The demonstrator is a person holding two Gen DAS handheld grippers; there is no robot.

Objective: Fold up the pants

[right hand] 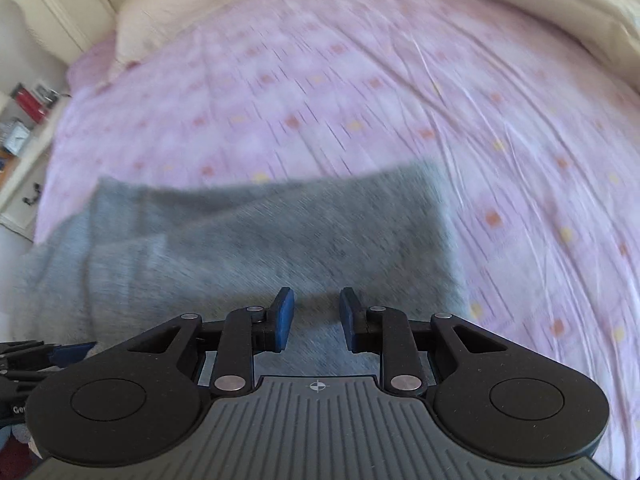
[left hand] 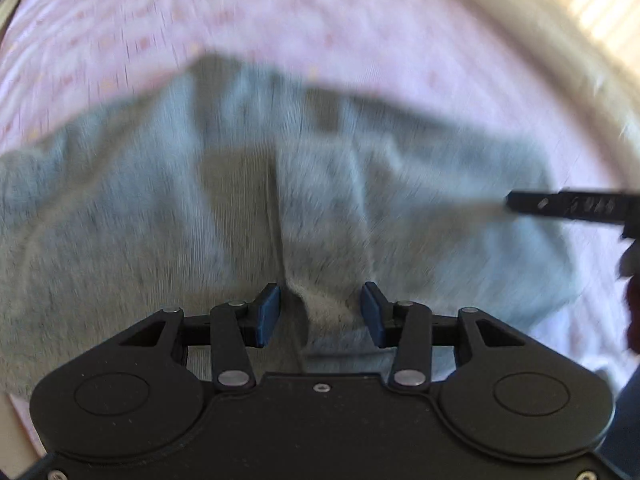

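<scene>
In the left wrist view, the left gripper (left hand: 320, 312) fills the six o'clock edge, its blue pads (left hand: 268, 314) standing apart with nothing pressed between them: the jaws are open. Directly between and just beyond the pads lies a pale ribbed stretch of the grey pants (left hand: 240, 200), with a seam or fold line running from the gap up toward twelve o'clock. Whether the pad tips touch the cloth cannot be told through the blur. The pants spread wide from nine o'clock across to about four o'clock, rumpled in broad folds. At three o'clock a black finger of the right gripper (left hand: 568, 205) reaches in over the cloth's right edge. Beyond the pants, from ten to two o'clock, is the pink patterned bedsheet (left hand: 280, 20), and past it a cream rim of bedding at one o'clock.

In the right wrist view, the right gripper (right hand: 316, 318) sits at six o'clock, its blue pads (right hand: 284, 320) parted by a narrower gap, open, with grey cloth seen through the gap but not clamped. The pants (right hand: 260, 240) lie straight ahead, stretching from eight o'clock to about three o'clock, ending in a fairly straight far edge. Part of the left gripper (right hand: 36, 356) shows at eight o'clock. Farther on, the bedsheet (right hand: 360, 80) runs to a cream pillow (right hand: 168, 12) at eleven o'clock and a white shelf unit (right hand: 20, 152) at nine o'clock.
</scene>
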